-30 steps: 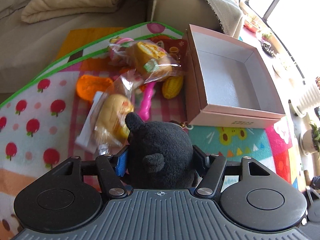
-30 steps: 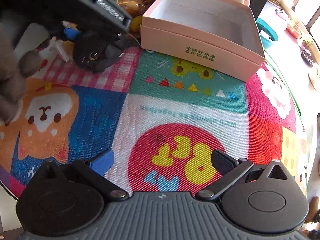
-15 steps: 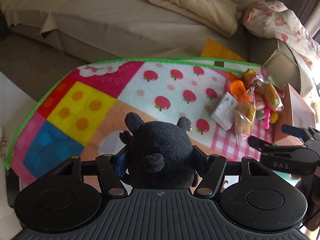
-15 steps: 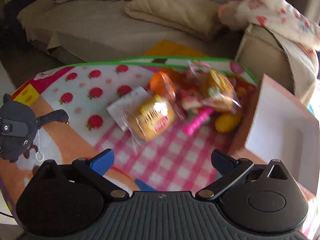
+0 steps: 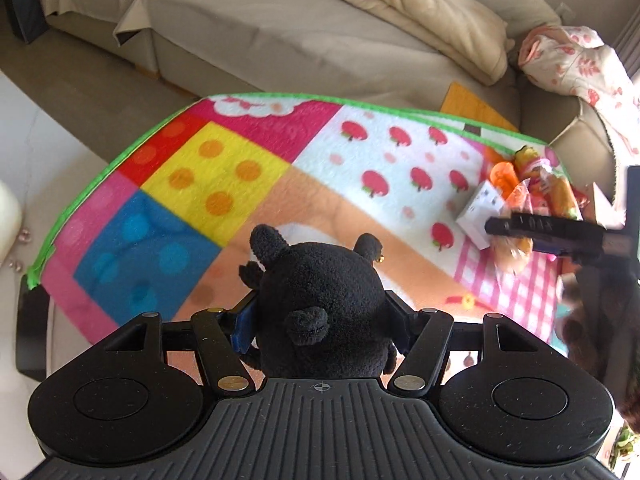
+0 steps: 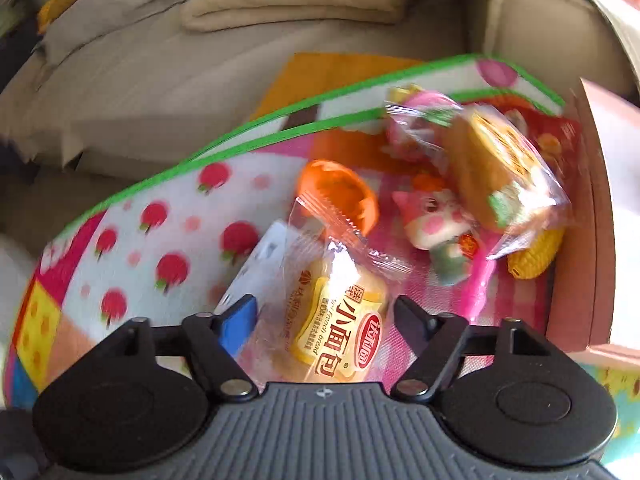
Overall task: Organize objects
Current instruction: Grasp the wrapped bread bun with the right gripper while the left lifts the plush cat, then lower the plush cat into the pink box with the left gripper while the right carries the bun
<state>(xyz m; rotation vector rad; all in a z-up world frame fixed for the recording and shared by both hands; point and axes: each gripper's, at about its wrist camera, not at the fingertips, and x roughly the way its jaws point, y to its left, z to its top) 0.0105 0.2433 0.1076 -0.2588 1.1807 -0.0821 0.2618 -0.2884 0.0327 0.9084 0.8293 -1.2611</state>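
Black plush toy (image 5: 320, 304) stays clamped in left tongs (image 5: 320, 320); right tongs (image 6: 324, 320), apart, now straddle the bread packet (image 6: 340, 320).

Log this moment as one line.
left gripper: shut on black plush toy | right gripper: open, fingers straddling bread packet | pink box: beside pile

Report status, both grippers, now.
Left gripper shut on black plush. Right gripper open, straddling bread packet. White box beside it.

Black plush toy (image 5: 320, 304) clamped between left gripper (image 5: 320, 324) jaws above patchwork play mat (image 5: 224, 184).
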